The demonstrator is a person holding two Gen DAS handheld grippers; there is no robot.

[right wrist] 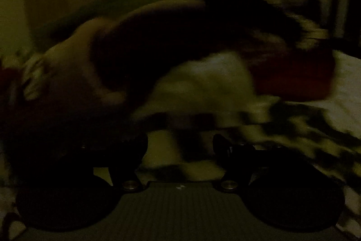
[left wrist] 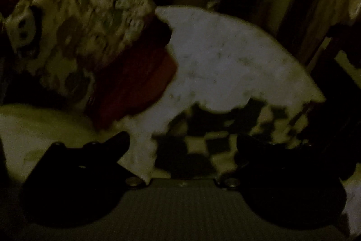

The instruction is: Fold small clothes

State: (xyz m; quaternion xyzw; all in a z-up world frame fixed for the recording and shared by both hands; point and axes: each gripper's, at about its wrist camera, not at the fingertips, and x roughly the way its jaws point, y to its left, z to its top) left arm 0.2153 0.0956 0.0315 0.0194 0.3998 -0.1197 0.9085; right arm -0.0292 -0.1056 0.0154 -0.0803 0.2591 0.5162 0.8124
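A white marble-patterned worktop (left wrist: 225,55) fills the centre of the left wrist view, its far edge curving from the upper middle down to the right. It is kept largely bare there, probably to leave room for folding. Heaped on its left part, from the upper left towards the middle of the frame, is a crumpled pile of clothes (left wrist: 74,33) in a pale print with dark and greenish blotches, and a red garment (left wrist: 135,83) hangs from its lower right side; this looks like the stock waiting to be folded, pushed aside so it does not clutter the bare part. In the lower middle of the frame lies a black-and-cream checkered cloth (left wrist: 203,146), flat on the worktop just ahead of the tool, which suggests it is the piece in hand.

The left gripper (left wrist: 182,141) has its jaws spread wide, with nothing pinched between them; the checkered cloth shows in the gap but is not gripped.

The right wrist view is dark and smeared. A dark, bulky mass (right wrist: 169,42) crosses its middle; what it is I cannot tell. A red patch (right wrist: 293,78) sits at the right, and the checkered pattern runs across the lower right. The right gripper (right wrist: 180,146) also stands wide open and empty.
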